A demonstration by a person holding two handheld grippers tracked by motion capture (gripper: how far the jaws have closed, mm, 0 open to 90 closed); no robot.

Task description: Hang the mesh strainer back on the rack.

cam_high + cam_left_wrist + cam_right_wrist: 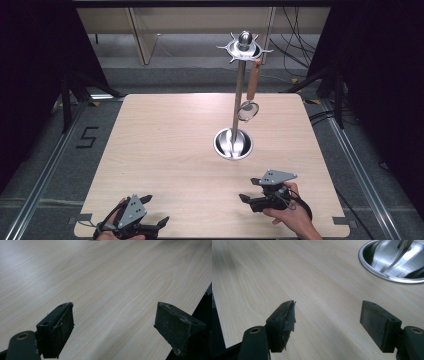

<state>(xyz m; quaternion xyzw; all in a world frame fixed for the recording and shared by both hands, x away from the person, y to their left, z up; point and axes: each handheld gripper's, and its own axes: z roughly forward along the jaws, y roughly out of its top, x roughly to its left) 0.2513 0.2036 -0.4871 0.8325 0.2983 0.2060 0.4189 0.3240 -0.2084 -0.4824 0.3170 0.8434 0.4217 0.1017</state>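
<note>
From the high view we see a pale wooden desk [165, 150] with a steel utensil stand [234, 142] set right of its middle: a round dished base, an upright pole and a crown of hooks at the top, from one of which a small strainer with a wooden handle [251, 90] hangs beside the pole, its mesh bowl well clear of the base. Our left gripper [155, 223] rests at the near left edge of the desk, far from the stand, while our right gripper [248, 194] lies near the front right, just short of the base, and both have nothing in them. We judge the work in hand to be a reach for the hanging strainer, so the right gripper should rise toward the handle, close on the wood squarely and lift it up off the hook before drawing away, so that the stand does not tip. The left gripper view gives us what the high view cannot: its jaws stand wide apart over bare wood grain, with the desk edge close at the right. The right gripper view likewise shows jaws spread wide and empty, one pad's lining frayed, and the polished base rim [372, 267] at upper right, closer than it seems from above
</note>
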